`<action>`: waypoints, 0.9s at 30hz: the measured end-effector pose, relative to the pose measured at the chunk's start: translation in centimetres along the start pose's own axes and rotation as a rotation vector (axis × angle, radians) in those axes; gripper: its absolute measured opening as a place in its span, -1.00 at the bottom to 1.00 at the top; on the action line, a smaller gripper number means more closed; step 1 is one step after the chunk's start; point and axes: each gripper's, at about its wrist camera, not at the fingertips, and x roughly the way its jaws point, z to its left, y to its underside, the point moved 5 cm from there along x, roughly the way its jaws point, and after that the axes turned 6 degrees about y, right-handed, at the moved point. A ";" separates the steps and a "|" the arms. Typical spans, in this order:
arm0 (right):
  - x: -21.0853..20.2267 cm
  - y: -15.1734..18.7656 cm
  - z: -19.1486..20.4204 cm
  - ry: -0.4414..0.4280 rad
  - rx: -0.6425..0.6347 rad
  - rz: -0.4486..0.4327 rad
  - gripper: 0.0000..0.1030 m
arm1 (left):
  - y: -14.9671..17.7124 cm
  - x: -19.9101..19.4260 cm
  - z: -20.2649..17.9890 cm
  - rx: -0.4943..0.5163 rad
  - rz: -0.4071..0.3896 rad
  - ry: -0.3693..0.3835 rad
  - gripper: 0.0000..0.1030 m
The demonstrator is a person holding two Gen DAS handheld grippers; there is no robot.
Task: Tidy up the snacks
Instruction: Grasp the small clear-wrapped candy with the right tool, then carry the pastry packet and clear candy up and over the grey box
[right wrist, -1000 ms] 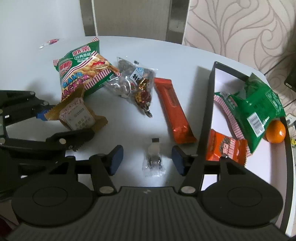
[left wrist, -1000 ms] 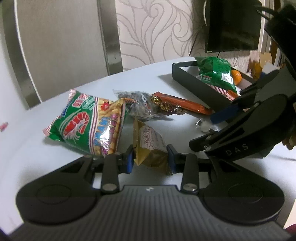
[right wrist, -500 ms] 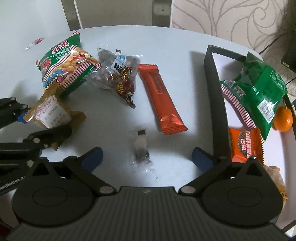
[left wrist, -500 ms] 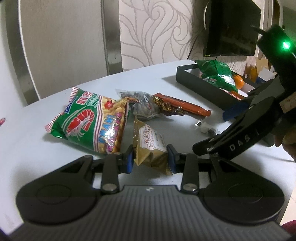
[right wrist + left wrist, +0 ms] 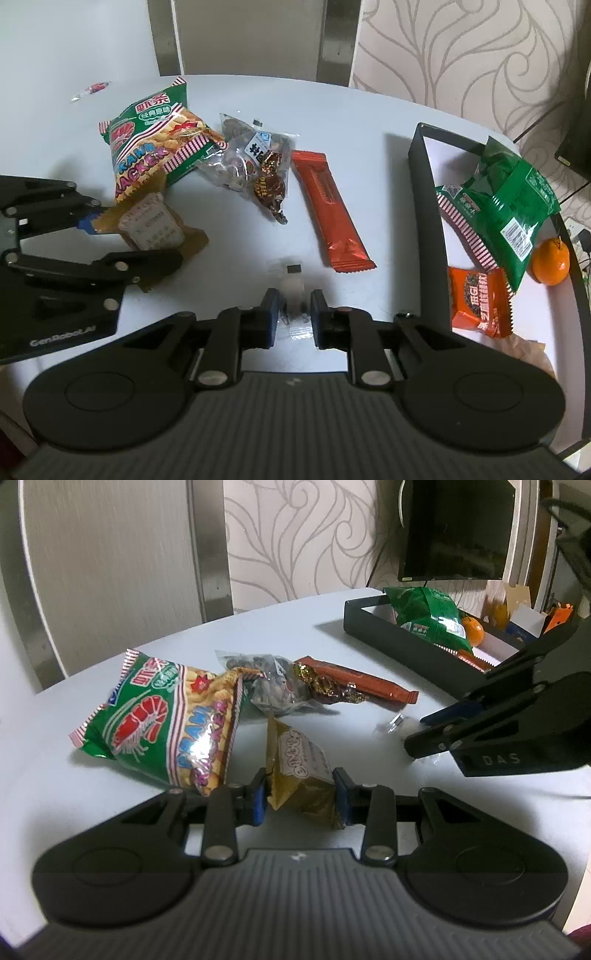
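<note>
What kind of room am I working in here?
Probably a home living or dining room: a pale round table strewn with snacks, swirl-patterned wallpaper behind it, and a dark screen by the wall.

- A strip of bare white tabletop (image 5: 388, 206) is lying open between the long orange-red wrapped bar (image 5: 328, 206) and the black-walled rectangular tray (image 5: 428, 206).
- The tray's upright wall is barring a level approach.
- Inside, a green crinkled snack bag (image 5: 506, 206), an orange packet (image 5: 480, 302) and a round orange fruit (image 5: 550, 262) are crowding the floor; the far white corner is staying free.
</note>
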 end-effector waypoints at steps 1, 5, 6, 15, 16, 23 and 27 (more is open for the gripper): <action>-0.2 0.1 0.1 -0.003 -0.001 -0.004 -0.65 | 0.0 0.0 -0.1 0.003 -0.001 0.001 -0.23; -1.6 0.1 0.0 -0.023 0.032 -0.031 -0.68 | -0.2 -0.2 -0.6 0.024 -0.015 -0.004 -0.23; -1.8 0.2 0.0 -0.024 0.037 -0.035 -0.68 | -0.3 -0.2 -0.7 0.028 -0.015 -0.006 -0.23; -5.2 0.1 -0.4 -0.073 0.106 -0.092 -0.68 | -1.1 -1.1 -1.3 0.032 -0.039 -0.014 -0.25; -5.5 0.1 -0.5 -0.077 0.112 -0.098 -0.68 | -1.1 -1.1 -1.3 0.031 -0.040 -0.017 -0.25; -7.5 0.1 -0.4 -0.113 0.136 -0.127 -0.68 | -1.6 -1.4 -1.4 0.026 -0.043 -0.037 -0.26; -8.5 0.0 -0.3 -0.123 0.136 -0.148 -0.68 | -2.4 -1.6 -1.6 0.027 -0.054 -0.046 -0.26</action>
